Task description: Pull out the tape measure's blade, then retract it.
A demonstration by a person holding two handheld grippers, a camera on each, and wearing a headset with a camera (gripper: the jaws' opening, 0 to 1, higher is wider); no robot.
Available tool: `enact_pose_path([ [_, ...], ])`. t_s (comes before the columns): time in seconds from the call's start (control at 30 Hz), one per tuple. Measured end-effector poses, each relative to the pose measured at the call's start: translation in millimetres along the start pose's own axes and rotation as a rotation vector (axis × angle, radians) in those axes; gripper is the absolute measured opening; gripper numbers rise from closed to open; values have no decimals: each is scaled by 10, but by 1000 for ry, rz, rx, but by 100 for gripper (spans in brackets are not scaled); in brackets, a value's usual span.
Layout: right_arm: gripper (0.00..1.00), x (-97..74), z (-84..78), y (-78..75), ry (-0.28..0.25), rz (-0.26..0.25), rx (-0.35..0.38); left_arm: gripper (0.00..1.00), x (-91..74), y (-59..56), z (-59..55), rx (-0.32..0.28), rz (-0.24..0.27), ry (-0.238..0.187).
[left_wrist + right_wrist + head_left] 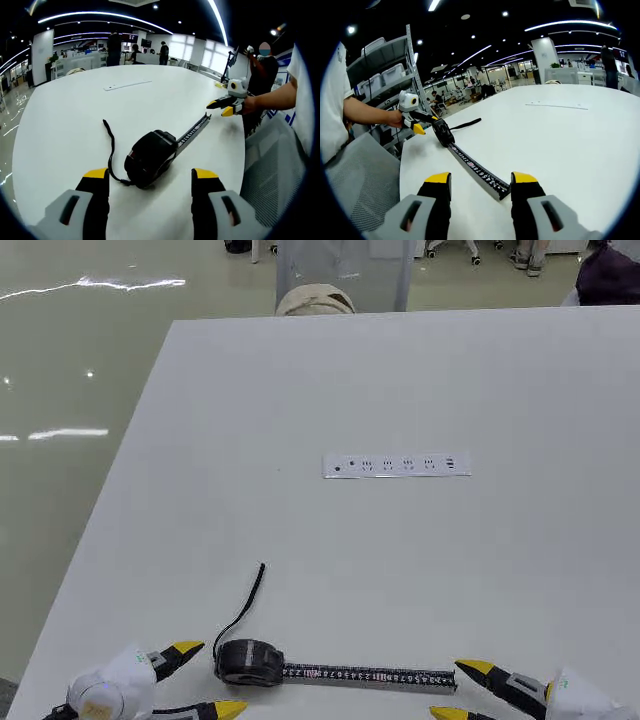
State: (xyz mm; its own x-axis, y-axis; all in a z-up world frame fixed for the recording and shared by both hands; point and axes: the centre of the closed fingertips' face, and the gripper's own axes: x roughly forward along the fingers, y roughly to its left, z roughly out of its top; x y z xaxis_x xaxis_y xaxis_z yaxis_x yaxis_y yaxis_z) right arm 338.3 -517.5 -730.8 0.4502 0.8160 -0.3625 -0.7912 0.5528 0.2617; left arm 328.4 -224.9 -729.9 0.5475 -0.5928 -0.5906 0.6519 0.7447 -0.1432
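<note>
Head view: tape measure at the near table edge, blade out, both grippers spread

The white table [400, 370] carries a black tape measure [248, 661] close to its near edge. The blade [370, 675] is drawn out of it and lies flat on the table, running to the right. A black strap [245, 610] curls from the case toward the far side. Farther off, near the middle of the table, lies a white power strip [396, 464].

The left gripper [207, 678] sits just left of the case with its yellow-tipped jaws spread wide. In the left gripper view the case lies just ahead of the two jaws, in line with the gap between them, and neither jaw touches it.

The right gripper [462, 690] is at the right end of the blade, its jaws also apart. In the right gripper view the blade's end lies on the table between the two jaws, closer to the right one. Whether that jaw touches the blade cannot be told, but the jaws are not pressed onto it.

A person's forearm holds each gripper from the near side. A grey mesh chair [360, 175] stands beside the table edge.
</note>
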Motion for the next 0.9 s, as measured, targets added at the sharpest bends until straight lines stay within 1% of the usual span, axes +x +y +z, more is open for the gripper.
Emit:
enact_pose_path([
  [0.1,48,-24,-5,39,1,-11,2,67,-45,-2,4,-13,19,-18],
  [0.23,49,-69,-13,59,-4,-27,6,67,-79,-9,-13,-30,34,-26],
  [0.33,49,-114,10,73,-15,-44,9,69,-106,-42,-10,-47,43,-38],
  [0.43,50,-165,30,86,-33,-60,18,70,-133,-77,-28,-46,54,-40],
  [0.53,52,-195,10,95,-34,-68,15,71,-164,-125,-24,-60,59,-55],
  [0.6,52,-219,7,101,-35,-77,13,72,-177,-145,-39,-67,63,-56],
  [0.73,54,-267,31,116,-50,-94,21,72,-222,-165,-58,-80,84,-64],
  [0.9,56,-328,44,159,-55,-113,23,74,-273,-226,-78,-79,95,-71],
])
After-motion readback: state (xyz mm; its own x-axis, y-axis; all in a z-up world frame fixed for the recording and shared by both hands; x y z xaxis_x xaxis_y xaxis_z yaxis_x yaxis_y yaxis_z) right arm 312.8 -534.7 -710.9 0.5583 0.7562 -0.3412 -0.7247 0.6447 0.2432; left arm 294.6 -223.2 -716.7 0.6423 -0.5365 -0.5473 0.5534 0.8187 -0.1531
